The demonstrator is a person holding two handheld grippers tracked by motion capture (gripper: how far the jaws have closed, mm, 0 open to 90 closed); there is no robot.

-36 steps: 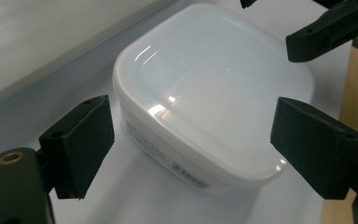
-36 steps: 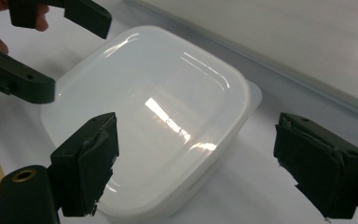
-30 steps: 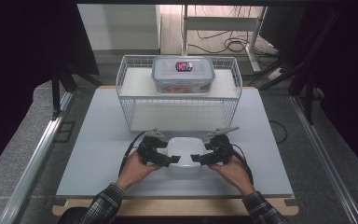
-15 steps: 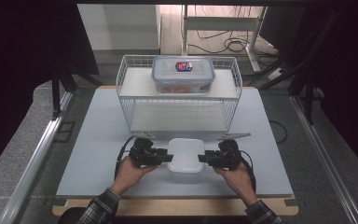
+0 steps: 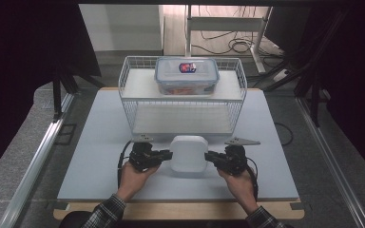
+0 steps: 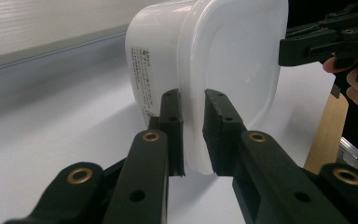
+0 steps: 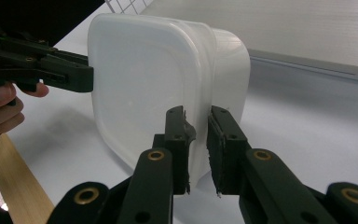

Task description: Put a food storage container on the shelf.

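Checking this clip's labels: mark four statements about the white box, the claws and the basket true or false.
1. Both claws clamp the white box rim, left claw, right claw: true.
2. The white box sits inside the wire basket: false, it is on the table in front of it.
3. A clear lidded container sits on the basket's upper shelf: true.
4. The white box has no lid: false, a lid is on.
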